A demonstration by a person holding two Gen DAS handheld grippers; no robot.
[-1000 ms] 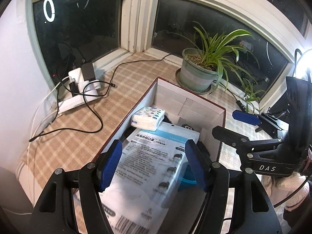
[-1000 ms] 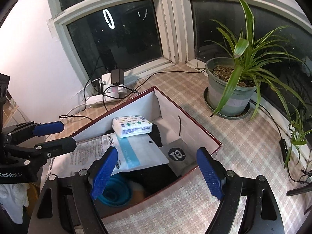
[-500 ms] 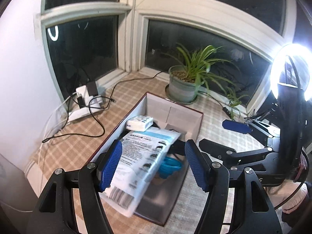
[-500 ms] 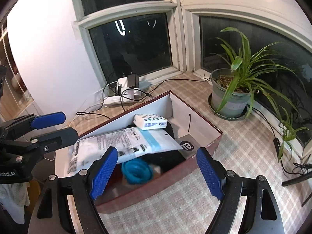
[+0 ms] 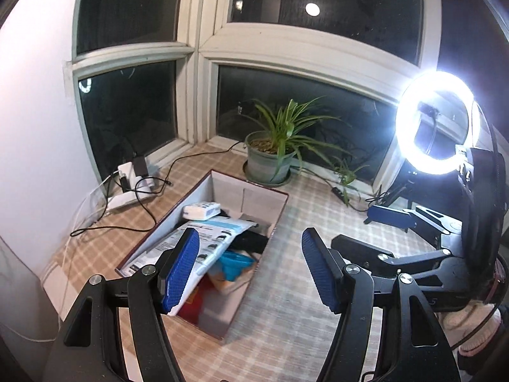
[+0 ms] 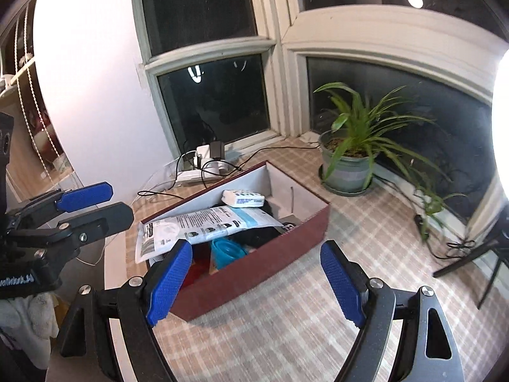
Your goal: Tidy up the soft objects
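While the left-wrist view now takes in the whole box (image 5: 219, 254) from higher and farther back than a second ago, the left gripper (image 5: 249, 267) hangs wide open and empty, which suggests packing is over. Through the right wrist, the right gripper (image 6: 256, 281) is likewise spread, holding nothing; the mask pack (image 6: 203, 226) overhangs the box's near-left corner, its print unreadable.

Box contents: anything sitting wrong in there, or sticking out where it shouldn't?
Yes. The flat white mask packet lies tilted across the other items, and its near end pokes out past the wall of the red box instead of lying inside. The small tissue pack rests loosely on the pile.
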